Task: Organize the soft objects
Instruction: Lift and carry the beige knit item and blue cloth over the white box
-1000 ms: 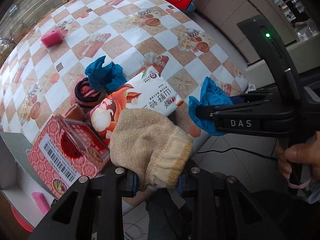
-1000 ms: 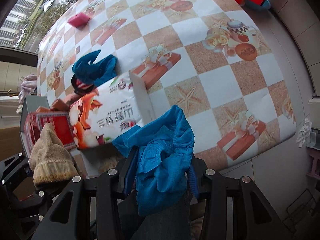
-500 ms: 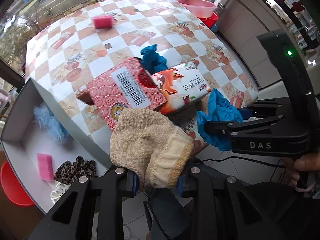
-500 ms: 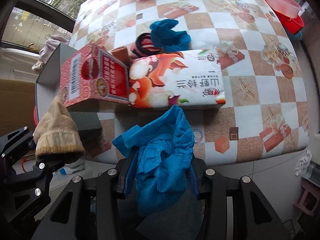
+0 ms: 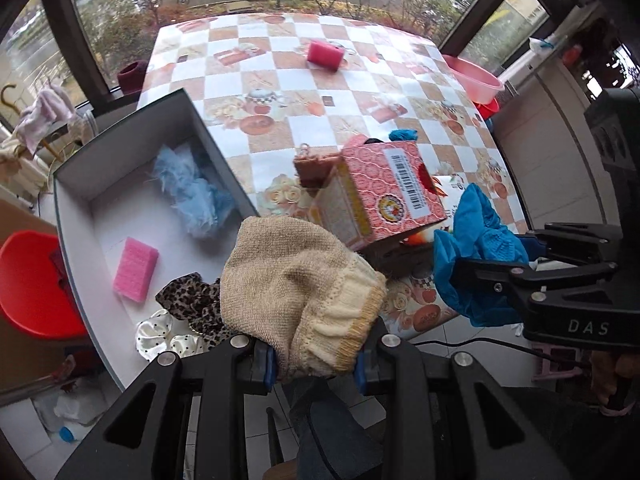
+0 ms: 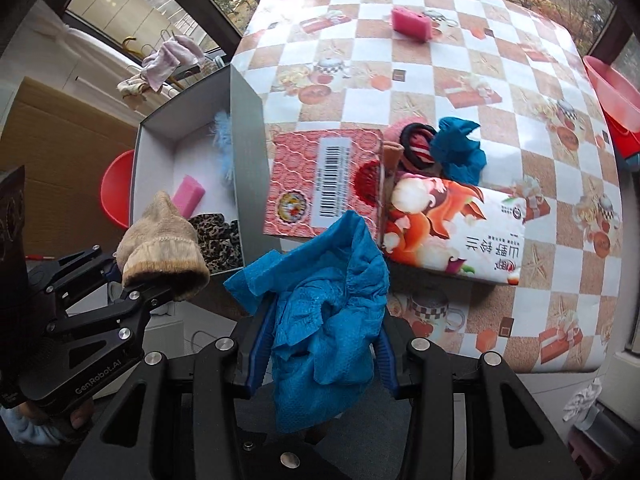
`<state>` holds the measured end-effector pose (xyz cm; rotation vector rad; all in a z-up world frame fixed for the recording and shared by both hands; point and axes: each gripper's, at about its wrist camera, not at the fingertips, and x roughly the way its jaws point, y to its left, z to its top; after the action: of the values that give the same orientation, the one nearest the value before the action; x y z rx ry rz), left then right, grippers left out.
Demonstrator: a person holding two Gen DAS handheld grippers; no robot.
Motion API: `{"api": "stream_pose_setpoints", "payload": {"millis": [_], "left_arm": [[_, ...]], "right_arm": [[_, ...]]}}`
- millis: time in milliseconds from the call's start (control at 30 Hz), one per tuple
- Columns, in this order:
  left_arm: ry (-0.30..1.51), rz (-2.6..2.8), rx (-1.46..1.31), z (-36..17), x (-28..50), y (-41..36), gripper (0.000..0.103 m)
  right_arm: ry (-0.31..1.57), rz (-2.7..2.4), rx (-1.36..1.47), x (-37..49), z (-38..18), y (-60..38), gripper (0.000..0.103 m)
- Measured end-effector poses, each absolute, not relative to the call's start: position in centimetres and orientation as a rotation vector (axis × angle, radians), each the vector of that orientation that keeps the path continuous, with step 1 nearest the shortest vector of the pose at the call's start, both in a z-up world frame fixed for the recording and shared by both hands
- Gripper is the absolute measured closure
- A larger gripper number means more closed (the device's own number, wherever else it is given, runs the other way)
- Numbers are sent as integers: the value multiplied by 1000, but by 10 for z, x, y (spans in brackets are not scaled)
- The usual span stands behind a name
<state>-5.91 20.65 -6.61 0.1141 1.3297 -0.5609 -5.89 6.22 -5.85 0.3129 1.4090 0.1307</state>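
Both hands have swung off the table toward the box [image 5: 72, 168]: left gripper [image 5: 314, 360] clamped on mitt [image 5: 292, 280], right gripper [image 6: 320, 344] on blue cloth [image 6: 324, 300], drop-off looks next.

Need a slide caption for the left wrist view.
Left gripper holds a beige mitt near the grey box.

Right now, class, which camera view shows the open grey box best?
The left wrist view: the grey box shows its whole inside, with pink sponge and scrunchies. In the right wrist view, its near wall hides much of the inside.
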Motion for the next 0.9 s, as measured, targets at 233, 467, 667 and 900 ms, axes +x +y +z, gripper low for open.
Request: {"api": "stream_pose_setpoints", "payload": {"millis": [233,467,667,900], "left_arm": [[1325,-402,35,-71,-45,253,73],[1317,-275,-46,-74,-31,294,72],[1310,-224,-80,-73,-25,313,72],[1315,-201,-94,-78,-17,320,72]], "right_arm": [[1397,196,236,-35,-46,95,57],[1390,261,172,-12,-36,127,57],[1393,316,129,6,-32,153,57],[1400,352,103,25,-35,173,57]]}}
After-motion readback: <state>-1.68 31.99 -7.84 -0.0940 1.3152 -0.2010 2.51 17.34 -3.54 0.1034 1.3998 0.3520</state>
